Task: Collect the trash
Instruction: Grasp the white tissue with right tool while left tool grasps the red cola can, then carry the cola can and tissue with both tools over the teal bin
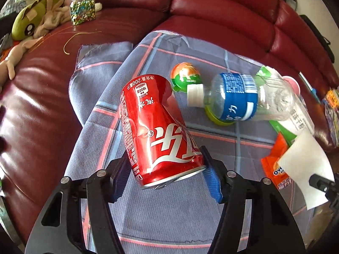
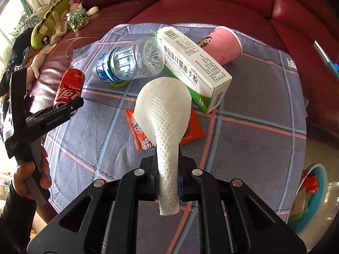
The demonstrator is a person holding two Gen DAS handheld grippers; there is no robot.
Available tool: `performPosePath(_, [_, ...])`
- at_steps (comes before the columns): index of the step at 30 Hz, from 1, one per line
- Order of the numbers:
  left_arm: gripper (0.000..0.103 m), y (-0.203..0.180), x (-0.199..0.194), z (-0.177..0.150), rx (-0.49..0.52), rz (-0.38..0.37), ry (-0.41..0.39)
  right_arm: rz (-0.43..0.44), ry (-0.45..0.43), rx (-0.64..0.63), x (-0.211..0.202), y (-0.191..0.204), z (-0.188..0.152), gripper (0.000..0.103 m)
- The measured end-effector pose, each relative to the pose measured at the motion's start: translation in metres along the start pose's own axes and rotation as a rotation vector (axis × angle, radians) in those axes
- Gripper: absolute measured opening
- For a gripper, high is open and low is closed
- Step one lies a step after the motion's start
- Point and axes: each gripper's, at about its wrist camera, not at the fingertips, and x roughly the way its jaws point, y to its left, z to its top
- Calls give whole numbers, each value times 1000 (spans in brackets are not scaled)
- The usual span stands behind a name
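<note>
Blue pads of the left tool (image 1: 167,180) sit either side of the red soda can (image 1: 156,129), down near its silver rim; both pads look pressed against the can wall, so I read it as gripped, though the can is dented and tilted and the hold is low. Can lies on the checked cloth (image 1: 169,222) spread over the red leather sofa (image 1: 42,114).

Right tool (image 2: 168,182) is clamped shut on a white paper tissue (image 2: 163,114), pinched at its narrow end so the wide end fans out ahead of the fingers, lifted off the cloth. Probably headed for the bin (image 2: 313,192) at the right edge of the right wrist view, which already has scraps in it.

Under the tissue: orange snack wrapper (image 2: 190,131), flat on the cloth. Beyond it, clear plastic bottle (image 2: 131,61) with blue label, on its side, resting over a green-and-orange lid-like piece (image 1: 184,74). Next to the bottle a white-green medicine box (image 2: 195,67), leaning on a pink paper cup (image 2: 224,42) lying on its side. All still to collect.

Far back on the sofa: glitter jar (image 1: 82,8) and a green plush toy (image 1: 23,19), well apart from the cloth, likely not trash.

Person's hand (image 2: 31,177) grips the left tool handle.
</note>
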Motion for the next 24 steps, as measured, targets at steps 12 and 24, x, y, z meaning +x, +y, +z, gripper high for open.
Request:
performPosePath(12, [63,-71,-65,-41,177,-161,-44,-25,-83,73,-50,-48,-35,12])
performPosePath(24, [63,-221,-96,-77,452,-356,-49,-117,-169,275,-114,-168,-101,12])
